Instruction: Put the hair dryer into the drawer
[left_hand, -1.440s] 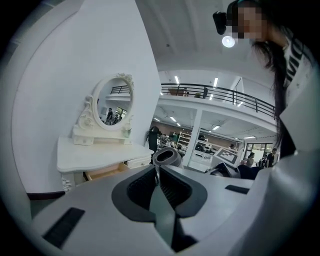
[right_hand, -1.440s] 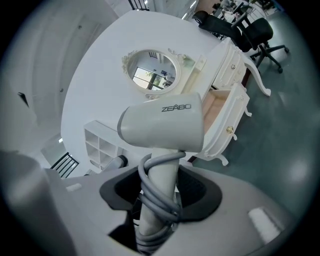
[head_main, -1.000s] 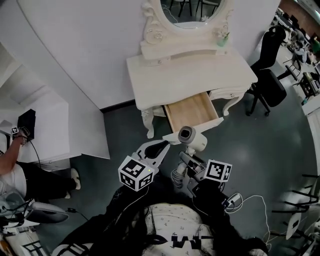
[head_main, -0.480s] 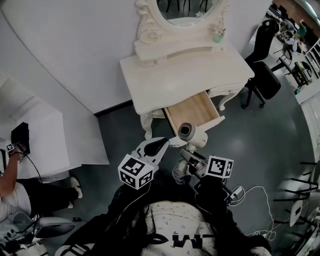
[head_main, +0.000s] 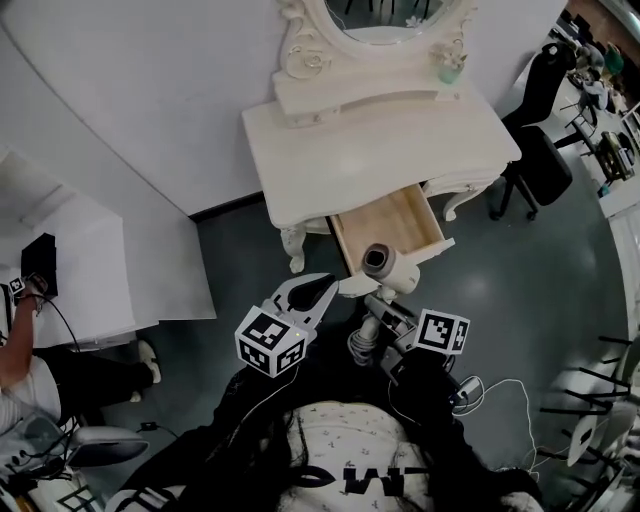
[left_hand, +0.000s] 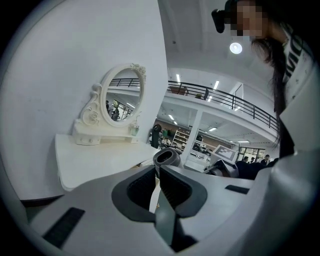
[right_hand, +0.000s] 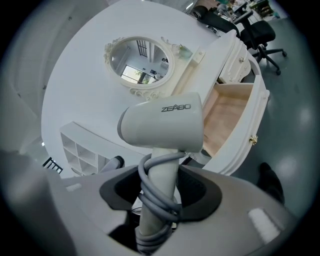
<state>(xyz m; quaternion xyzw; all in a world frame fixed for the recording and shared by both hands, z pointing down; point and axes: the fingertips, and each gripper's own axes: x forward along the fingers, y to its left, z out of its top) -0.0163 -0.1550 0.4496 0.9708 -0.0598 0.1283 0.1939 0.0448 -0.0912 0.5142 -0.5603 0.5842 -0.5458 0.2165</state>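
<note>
- The right claw (right_hand: 159, 192) is pinching the hair dryer (right_hand: 162, 127) by its cord-wrapped handle, at the front edge of the open drawer (head_main: 385, 222).
- The left claw (left_hand: 156, 185) is hanging pressed together, empty.

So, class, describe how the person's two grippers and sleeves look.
The left gripper and right gripper match: pale grey shells, dark textured pads, and a cube with black-and-white square markers on each. A thin white cable trails near the right one. The sleeves are black.
</note>
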